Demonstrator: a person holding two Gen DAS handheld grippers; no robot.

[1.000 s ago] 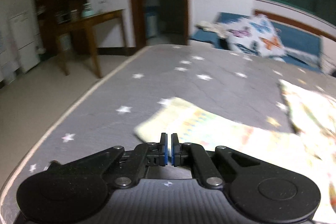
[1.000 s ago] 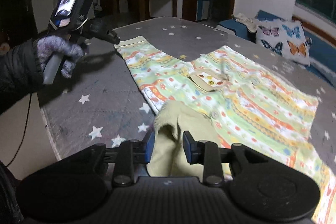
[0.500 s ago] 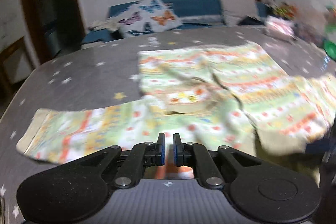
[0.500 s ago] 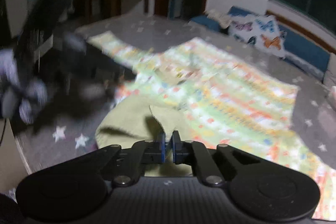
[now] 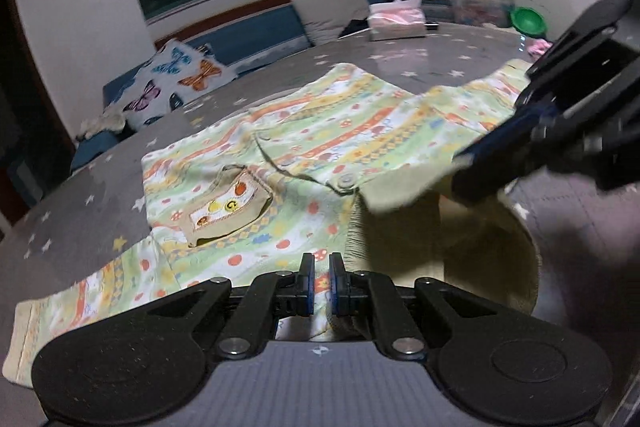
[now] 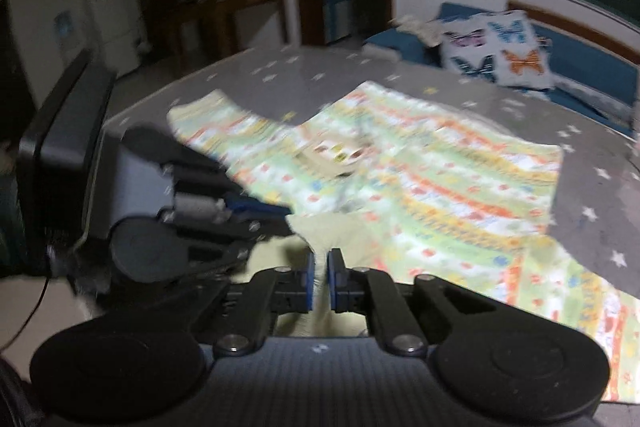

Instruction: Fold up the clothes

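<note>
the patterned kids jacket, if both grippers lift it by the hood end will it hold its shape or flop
Probably flop: the jacket lies flat and creased on the star-print table, and its hood sags loosely beside the left gripper. It looks thin and light, so the sleeve would likely dangle. The right gripper pinches hood fabric easily.

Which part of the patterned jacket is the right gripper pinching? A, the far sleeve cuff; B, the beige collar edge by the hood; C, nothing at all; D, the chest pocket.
B: the right gripper is closed on the beige collar edge of the jacket, next to the hood.
</note>
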